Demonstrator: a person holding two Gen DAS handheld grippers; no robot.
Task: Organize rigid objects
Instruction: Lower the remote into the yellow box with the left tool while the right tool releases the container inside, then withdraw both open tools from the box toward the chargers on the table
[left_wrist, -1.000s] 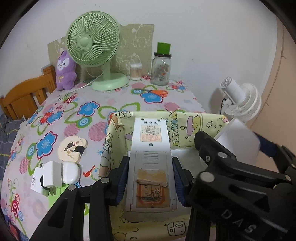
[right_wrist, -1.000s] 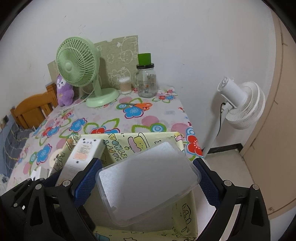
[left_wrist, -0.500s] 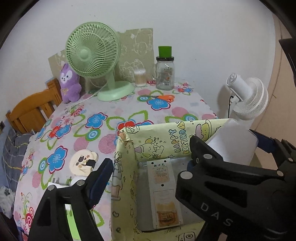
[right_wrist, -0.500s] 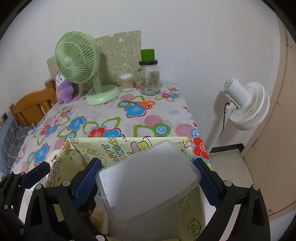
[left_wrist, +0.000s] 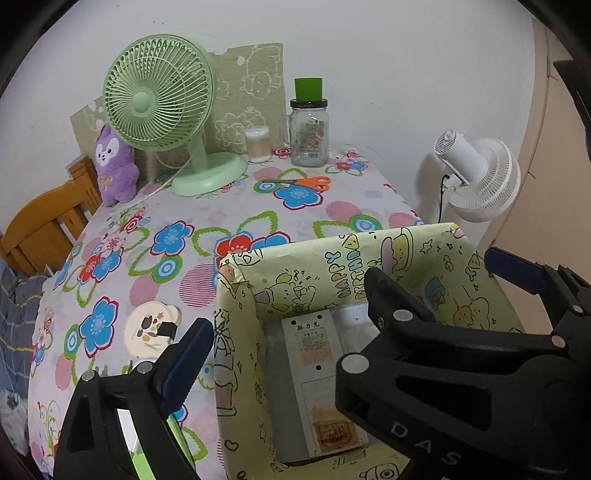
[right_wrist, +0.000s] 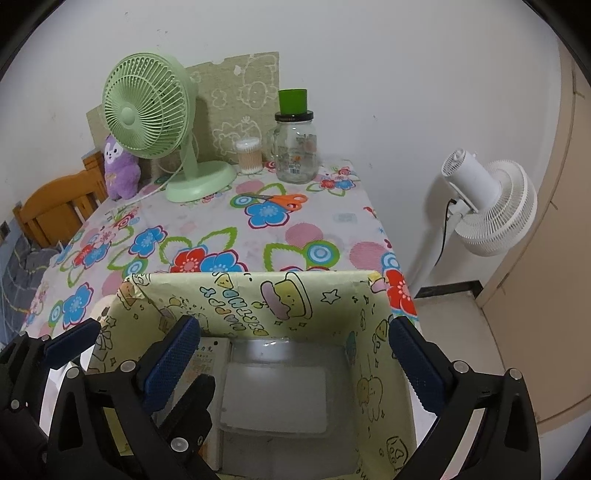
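floral table (left_wrist: 236, 221) | yellow box (right_wrist: 295, 291): white carton (left_wrist: 317, 354), clear tray (right_wrist: 275, 395) | both fingers apart, just opened, empty

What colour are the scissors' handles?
Orange; the scissors show best in the left wrist view, lying beyond the box.

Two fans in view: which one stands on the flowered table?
The pale green desk fan, beside the purple plush toy. The white fan stands on the floor, right of the table.
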